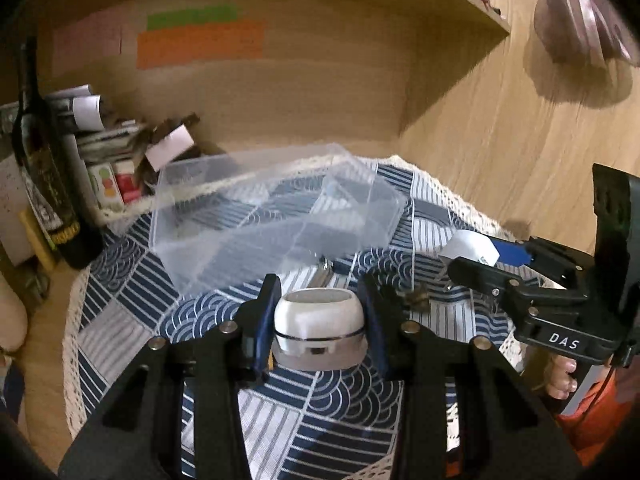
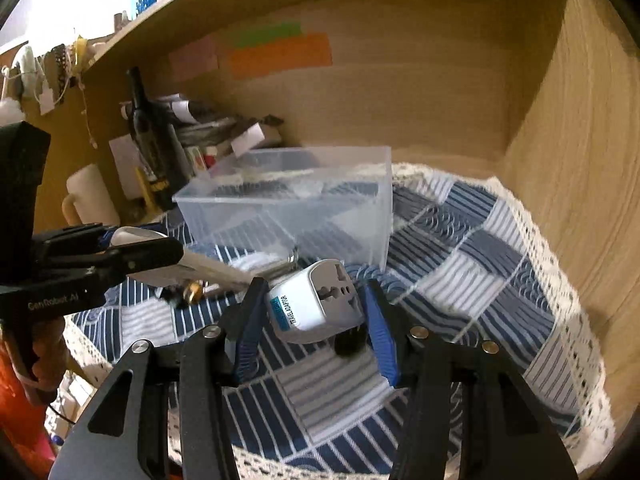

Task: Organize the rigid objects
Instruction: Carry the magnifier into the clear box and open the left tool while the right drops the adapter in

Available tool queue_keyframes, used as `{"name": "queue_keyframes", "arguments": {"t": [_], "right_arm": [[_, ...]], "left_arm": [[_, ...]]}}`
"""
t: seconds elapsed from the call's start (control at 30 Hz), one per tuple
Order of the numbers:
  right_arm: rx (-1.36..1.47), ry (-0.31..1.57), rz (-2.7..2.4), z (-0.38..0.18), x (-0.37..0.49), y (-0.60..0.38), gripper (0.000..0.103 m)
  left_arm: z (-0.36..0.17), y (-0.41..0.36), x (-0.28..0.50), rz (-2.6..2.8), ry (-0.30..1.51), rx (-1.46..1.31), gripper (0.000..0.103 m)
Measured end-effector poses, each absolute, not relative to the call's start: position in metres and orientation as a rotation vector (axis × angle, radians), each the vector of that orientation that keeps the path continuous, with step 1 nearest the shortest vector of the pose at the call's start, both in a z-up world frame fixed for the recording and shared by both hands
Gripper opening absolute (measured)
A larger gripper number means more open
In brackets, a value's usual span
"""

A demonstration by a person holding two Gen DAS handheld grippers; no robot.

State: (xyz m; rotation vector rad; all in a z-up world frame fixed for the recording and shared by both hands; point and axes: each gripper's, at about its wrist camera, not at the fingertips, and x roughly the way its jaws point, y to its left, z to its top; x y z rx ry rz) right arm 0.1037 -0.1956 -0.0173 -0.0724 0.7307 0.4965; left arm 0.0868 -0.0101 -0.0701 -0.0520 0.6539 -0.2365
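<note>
My left gripper (image 1: 320, 320) is shut on a white rounded device with a grey base (image 1: 320, 326), held above the blue patterned cloth (image 1: 132, 292). My right gripper (image 2: 314, 308) is shut on a white travel adapter (image 2: 316, 300); it also shows in the left wrist view (image 1: 470, 248) at the right. A clear plastic box (image 1: 276, 216) stands open on the cloth just beyond both grippers, also in the right wrist view (image 2: 292, 204). In the right wrist view the left gripper (image 2: 152, 254) holds its white device (image 2: 132, 236) at the left.
Small metal parts (image 2: 192, 292) lie on the cloth in front of the box. A dark bottle (image 1: 44, 172) and stacked papers and cartons (image 1: 116, 152) stand at the back left. Wooden shelf walls (image 2: 568, 160) close in the back and right. A mug (image 2: 90, 196) stands left.
</note>
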Motion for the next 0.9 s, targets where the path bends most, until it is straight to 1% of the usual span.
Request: {"name": "queue_keyframes", "arguments": {"t": [0.37,0.63,0.77,0.9], "right_arm": [[-0.070,0.651,0.503,0.018,0.135,-0.187,0.045],[-0.090,0.610,0.494,0.035,0.164,-0.173,0.045],[-0.109,0.601,0.491,0.036,0.179,-0.163,0.045],[-0.128,0.611,0.493,0.031,0.196,-0.153,0.045]], "left_arm": [[-0.027,0.014,0.098,-0.224,0.665,-0.094,0.039],[0.009,0.029,0.103,-0.154,0.587,-0.083,0.039],[0.017,0.031,0.115,-0.127,0.560,-0.062,0.039],[0.011,0.034,0.138,-0.115,0.566,-0.050,0.039]]}}
